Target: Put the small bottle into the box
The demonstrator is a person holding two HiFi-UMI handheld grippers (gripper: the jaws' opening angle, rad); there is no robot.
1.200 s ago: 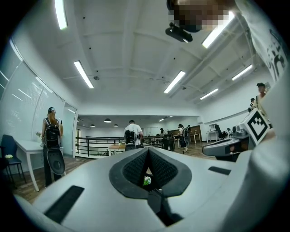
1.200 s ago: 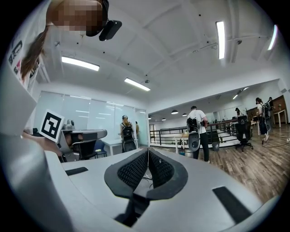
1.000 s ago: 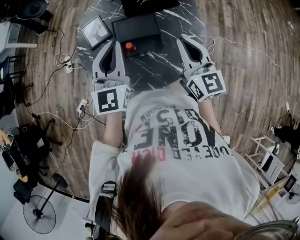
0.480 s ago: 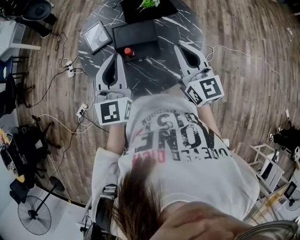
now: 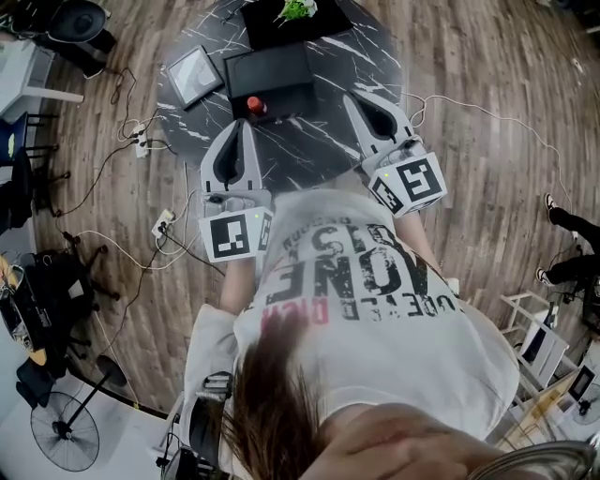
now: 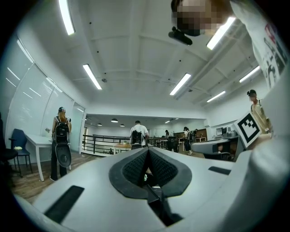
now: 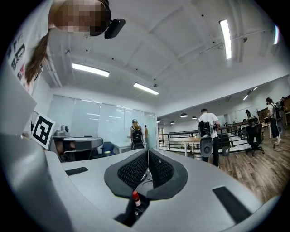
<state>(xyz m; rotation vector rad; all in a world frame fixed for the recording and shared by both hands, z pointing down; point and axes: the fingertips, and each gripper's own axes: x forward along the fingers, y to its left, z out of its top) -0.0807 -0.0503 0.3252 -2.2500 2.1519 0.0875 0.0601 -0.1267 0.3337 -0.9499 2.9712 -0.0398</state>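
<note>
**Both tongs clenched and empty, bottle outside the box**

Nearest to us in the head view are our hair (image 5: 272,412) and the white printed shirt (image 5: 366,300). Just past the shirt we hold both tools out level over the black marbled table (image 5: 309,141).

The left gripper (image 5: 236,131) is on our left with its marker cube next to the shirt. Its own view shows the left gripper (image 6: 147,150) with the black pads pressed together and nothing between them. The right gripper (image 5: 360,99) reaches out beside it, well apart from the left one. Its own view shows the right gripper (image 7: 147,152) clenched the same way and holding nothing.

Beyond the tips and between the two tools, the small bottle (image 5: 255,105) stands with its red cap up at the near left corner of the box (image 5: 274,67). It is not inside, and we cannot tell whether it touches the wall. The small bottle (image 7: 134,196) also shows low in the right gripper view, under the closed pads.

To the left of the box lies a grey square object (image 5: 192,73). Farther off a black tray (image 5: 272,26) carries something green (image 5: 297,9). Cables (image 5: 112,234) trail over the wooden floor (image 5: 506,112) around the table.
</note>
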